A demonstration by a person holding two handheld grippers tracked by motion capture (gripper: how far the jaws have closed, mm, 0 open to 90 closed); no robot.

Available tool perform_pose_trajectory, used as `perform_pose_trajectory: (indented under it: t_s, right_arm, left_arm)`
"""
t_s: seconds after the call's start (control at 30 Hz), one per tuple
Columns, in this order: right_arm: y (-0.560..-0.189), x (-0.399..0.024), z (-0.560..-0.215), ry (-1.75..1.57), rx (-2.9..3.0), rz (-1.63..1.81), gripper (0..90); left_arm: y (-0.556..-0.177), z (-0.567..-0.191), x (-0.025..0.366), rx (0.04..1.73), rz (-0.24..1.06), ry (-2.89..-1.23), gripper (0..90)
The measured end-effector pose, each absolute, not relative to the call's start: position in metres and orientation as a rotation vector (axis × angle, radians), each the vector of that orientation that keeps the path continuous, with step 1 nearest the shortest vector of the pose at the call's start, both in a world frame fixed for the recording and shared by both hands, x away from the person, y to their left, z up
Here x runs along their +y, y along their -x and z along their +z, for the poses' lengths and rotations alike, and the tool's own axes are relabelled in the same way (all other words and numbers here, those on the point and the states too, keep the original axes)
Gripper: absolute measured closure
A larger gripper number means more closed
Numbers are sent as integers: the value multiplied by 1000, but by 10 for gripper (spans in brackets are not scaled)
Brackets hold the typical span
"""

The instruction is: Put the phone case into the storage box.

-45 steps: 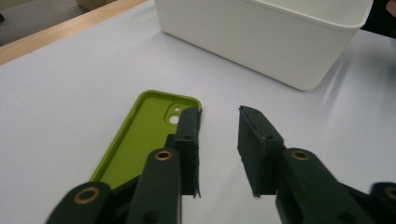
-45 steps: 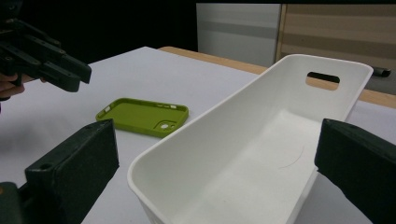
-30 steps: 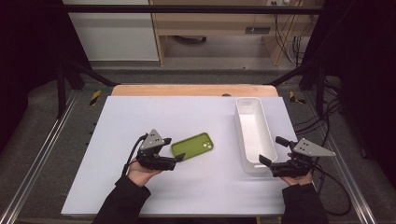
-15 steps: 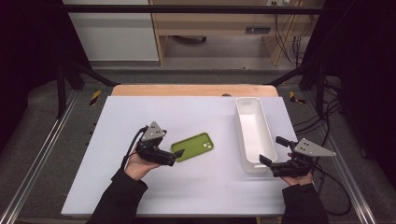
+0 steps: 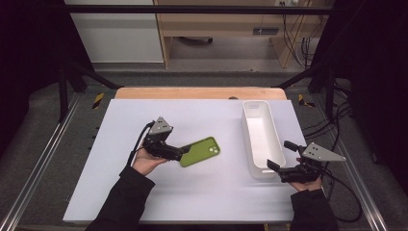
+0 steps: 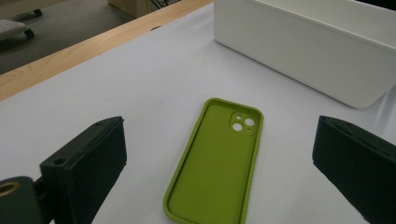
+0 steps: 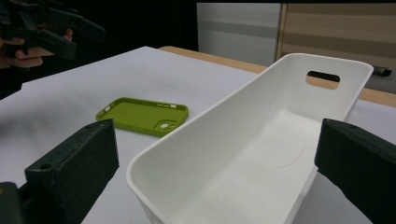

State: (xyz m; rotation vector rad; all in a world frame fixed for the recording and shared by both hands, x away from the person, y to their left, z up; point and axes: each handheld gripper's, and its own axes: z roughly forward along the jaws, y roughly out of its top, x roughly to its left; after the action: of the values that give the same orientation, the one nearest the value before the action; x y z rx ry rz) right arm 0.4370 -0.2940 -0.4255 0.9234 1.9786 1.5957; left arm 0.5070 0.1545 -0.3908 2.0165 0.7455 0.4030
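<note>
1. I see the green phone case point(image 5: 200, 151) lying flat on the white table point(image 5: 202, 202), hollow side up, between the two grippers and just left of the white bin point(image 5: 262, 137).
2. In the high view, my left gripper point(image 5: 180, 153) sits at the case's near-left end, its jaw tips close to the edge of the case.
3. In the left gripper view, the phone case point(image 6: 217, 163) lies on the table between the two black jaws. The jaws have just been opening and now stand spread wide, well clear of both long edges. The camera cutout end points away from the gripper, toward the bin point(image 6: 303, 51).
4. My right gripper point(image 5: 279, 161) hovers at the near end of the bin. Its jaws are spread, one on each side of the bin's near wall point(image 7: 196, 154), without pressing on it.
5. In the right gripper view, the case point(image 7: 142, 114) rests just beside the bin's long wall, apart from it.
</note>
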Motion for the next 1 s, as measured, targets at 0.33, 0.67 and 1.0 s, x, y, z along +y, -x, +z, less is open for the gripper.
perform_pose_trajectory:
  t_s: [0.33, 0.67, 1.0]
  right_arm:
    - [-437, -293, -426, -923, 1987, 1588, 2]
    - [-438, -293, -426, -920, 1989, 1587, 3]
    - [-437, -293, -426, -922, 1987, 1591, 3]
  left_arm:
    - [-520, -395, 155, 769, 401, -2017, 25]
    - [-526, -393, 148, 760, 426, -2042, 25]
    - [-538, -393, 133, 740, 423, -2085, 21]
